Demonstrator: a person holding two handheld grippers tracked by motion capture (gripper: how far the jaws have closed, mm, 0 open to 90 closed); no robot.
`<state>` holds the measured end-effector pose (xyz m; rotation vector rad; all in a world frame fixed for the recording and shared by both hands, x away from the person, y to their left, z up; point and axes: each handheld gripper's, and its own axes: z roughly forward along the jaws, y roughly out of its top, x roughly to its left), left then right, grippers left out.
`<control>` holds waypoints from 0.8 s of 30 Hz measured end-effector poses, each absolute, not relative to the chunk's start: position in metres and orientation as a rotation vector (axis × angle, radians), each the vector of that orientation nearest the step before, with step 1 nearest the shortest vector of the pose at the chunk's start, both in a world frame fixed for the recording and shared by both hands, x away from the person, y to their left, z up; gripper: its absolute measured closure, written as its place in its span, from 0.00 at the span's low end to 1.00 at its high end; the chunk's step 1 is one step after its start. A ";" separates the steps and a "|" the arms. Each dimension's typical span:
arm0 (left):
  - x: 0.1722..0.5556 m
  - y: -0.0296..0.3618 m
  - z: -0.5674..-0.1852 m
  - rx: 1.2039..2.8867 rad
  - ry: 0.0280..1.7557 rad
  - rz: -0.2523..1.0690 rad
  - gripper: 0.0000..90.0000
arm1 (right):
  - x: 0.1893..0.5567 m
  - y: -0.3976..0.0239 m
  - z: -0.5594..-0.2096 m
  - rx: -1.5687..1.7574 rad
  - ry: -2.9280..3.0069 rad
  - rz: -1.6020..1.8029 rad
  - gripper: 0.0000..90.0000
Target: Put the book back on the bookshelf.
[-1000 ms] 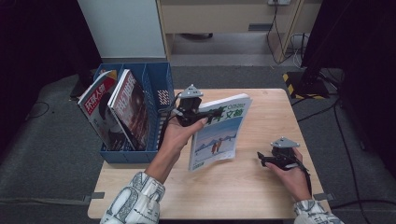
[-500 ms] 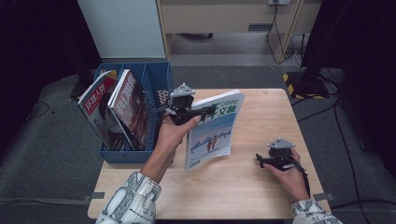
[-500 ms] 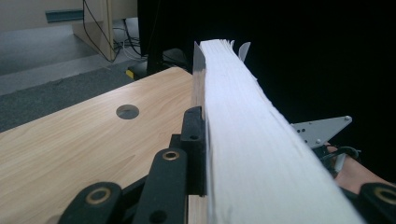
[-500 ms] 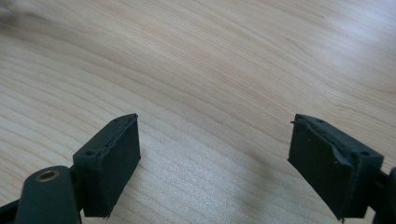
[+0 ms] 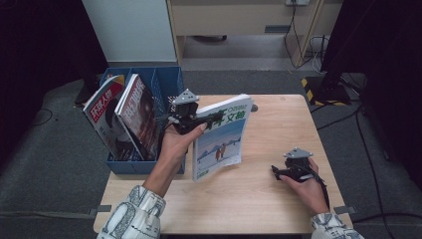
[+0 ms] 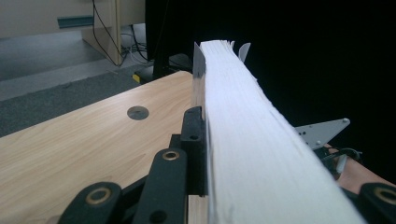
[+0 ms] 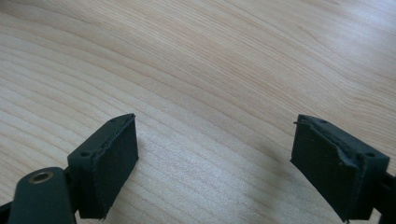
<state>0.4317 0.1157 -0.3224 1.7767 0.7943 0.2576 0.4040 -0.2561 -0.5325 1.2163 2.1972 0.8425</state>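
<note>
The table [image 5: 278, 199] carries the action, and the blue crate [image 5: 171, 79] hangs at its left edge, already holding 2 magazines [image 5: 124, 117] that lean on each other in the left part, covers tilted toward the camera. The crate's right part, next to the hand, looks free.

Now the book [image 5: 221, 137]: it stands nearly upright over the table just right of the crate, lower corner near or on the wood, I cannot tell which. The left gripper [image 5: 191, 118] has it by the top edge, jaws clamped on the page block [image 6: 243, 116], 1 pad [image 6: 194, 140] flat against the cover.

The step in hand reads as filing this book into the crate. To do it well, I'd say keep that pinch firm, hold the book vertical, lift the bottom edge over the crate's wall, and lower it into the free part beside the magazines so it doesn't knock them over.

The right gripper [image 5: 286, 172] rests low at the table's right side, jaws just having spread wide, pads [image 7: 116, 158] apart over bare wood, nothing between them.
</note>
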 end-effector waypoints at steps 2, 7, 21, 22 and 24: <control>0.431 0.119 -0.320 1.767 0.798 0.265 0.82 | 0.404 -0.257 -0.533 1.223 2.194 0.844 0.16; 0.429 0.125 -0.317 1.764 0.796 0.276 0.82 | 0.405 -0.259 -0.534 1.249 2.186 0.863 0.16; 0.422 0.143 -0.304 1.728 0.819 0.309 0.82 | 0.405 -0.264 -0.538 1.296 2.153 0.918 0.16; 0.420 0.145 -0.300 1.725 0.819 0.315 0.82 | 0.405 -0.264 -0.538 1.297 2.150 0.918 0.16; 0.419 0.146 -0.298 1.724 0.816 0.319 0.81 | 0.405 -0.264 -0.538 1.302 2.151 0.921 0.16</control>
